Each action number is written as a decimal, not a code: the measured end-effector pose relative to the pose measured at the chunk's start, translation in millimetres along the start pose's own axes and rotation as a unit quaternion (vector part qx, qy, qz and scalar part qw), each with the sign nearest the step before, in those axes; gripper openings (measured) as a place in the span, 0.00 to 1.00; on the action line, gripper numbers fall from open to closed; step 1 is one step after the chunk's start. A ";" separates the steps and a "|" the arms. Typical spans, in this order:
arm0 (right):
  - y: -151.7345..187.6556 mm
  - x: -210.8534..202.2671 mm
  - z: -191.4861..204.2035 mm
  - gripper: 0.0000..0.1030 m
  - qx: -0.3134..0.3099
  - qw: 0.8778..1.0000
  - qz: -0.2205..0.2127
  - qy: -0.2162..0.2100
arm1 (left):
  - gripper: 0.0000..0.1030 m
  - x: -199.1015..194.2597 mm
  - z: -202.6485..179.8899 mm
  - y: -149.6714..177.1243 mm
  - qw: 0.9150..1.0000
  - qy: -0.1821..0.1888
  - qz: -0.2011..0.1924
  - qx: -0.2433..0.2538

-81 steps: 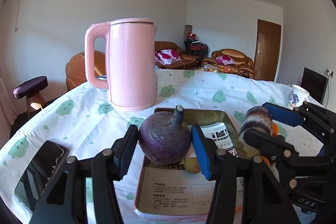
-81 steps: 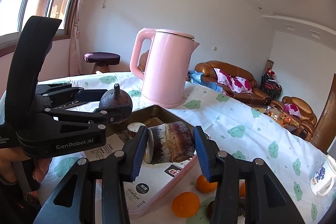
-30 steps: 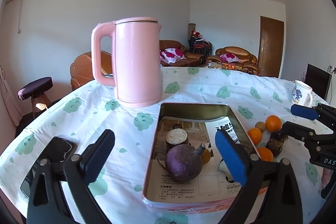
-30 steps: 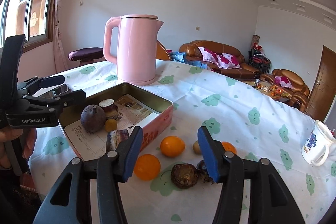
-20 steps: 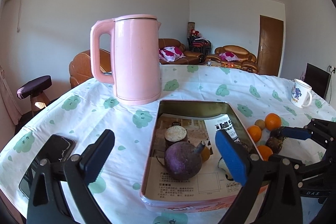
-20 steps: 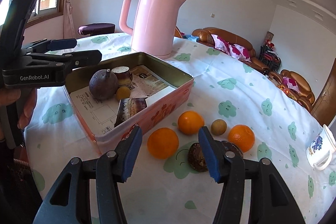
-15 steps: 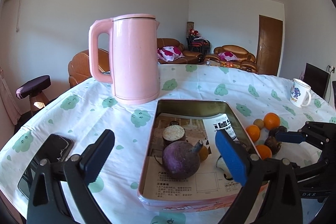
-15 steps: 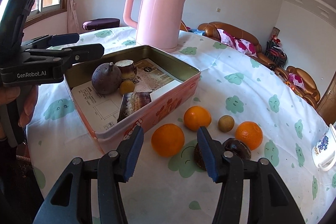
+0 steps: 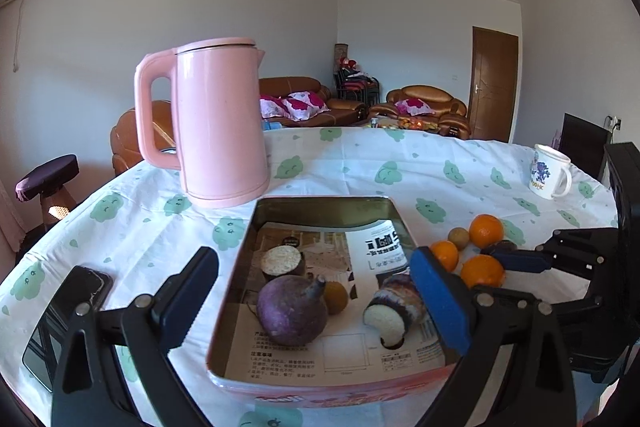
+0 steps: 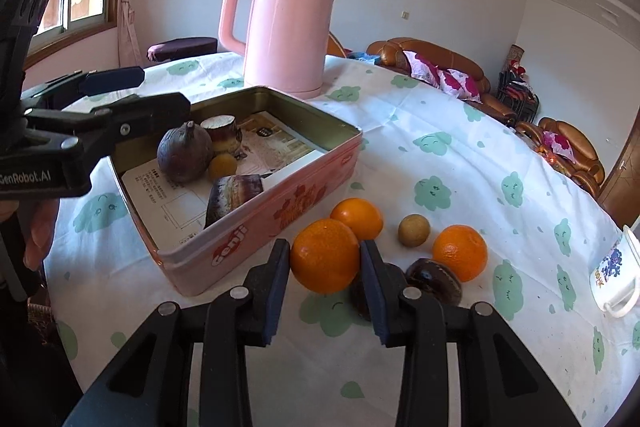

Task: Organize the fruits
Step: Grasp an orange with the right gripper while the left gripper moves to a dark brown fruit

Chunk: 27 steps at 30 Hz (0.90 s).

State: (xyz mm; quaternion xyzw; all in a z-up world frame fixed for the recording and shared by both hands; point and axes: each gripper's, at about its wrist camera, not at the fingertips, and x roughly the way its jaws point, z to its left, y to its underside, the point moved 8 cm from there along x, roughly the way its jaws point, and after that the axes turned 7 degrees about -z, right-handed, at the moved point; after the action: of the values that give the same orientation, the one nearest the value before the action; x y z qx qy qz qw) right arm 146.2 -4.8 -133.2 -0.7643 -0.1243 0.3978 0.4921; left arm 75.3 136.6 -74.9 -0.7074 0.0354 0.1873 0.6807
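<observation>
Three oranges lie on the surface just right of the pink tin (image 10: 256, 223), and we see the right gripper (image 10: 324, 281) with its jaws closing around the nearest orange (image 10: 325, 255), which sits between the blue pads, though contact is hard to tell. Our left gripper (image 9: 316, 301) hovers over the tin with jaws spread wide and empty, above a purple root (image 9: 291, 310) lying inside the tin on paper.
</observation>
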 end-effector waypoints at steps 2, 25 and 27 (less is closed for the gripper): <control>1.5 -10.0 -16.7 0.36 0.019 1.000 -0.012 0.017 | 0.96 0.5 -20.5 -3.4 1.000 0.015 -0.004 0.022; 26.2 -49.2 -119.8 0.36 0.101 0.986 -0.045 0.120 | 0.59 58.1 -174.2 38.7 0.970 0.156 0.154 0.105; 26.4 -49.9 -120.8 0.36 0.105 0.986 -0.048 0.119 | 0.56 63.7 -175.6 43.6 0.966 0.164 0.173 0.098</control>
State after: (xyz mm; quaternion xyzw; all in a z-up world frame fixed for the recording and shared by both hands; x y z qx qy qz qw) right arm 196.5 -125.5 -107.3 -0.7432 -0.0595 0.2910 0.5995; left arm 159.2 -24.9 -135.7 -0.6413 0.2866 0.1797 0.6887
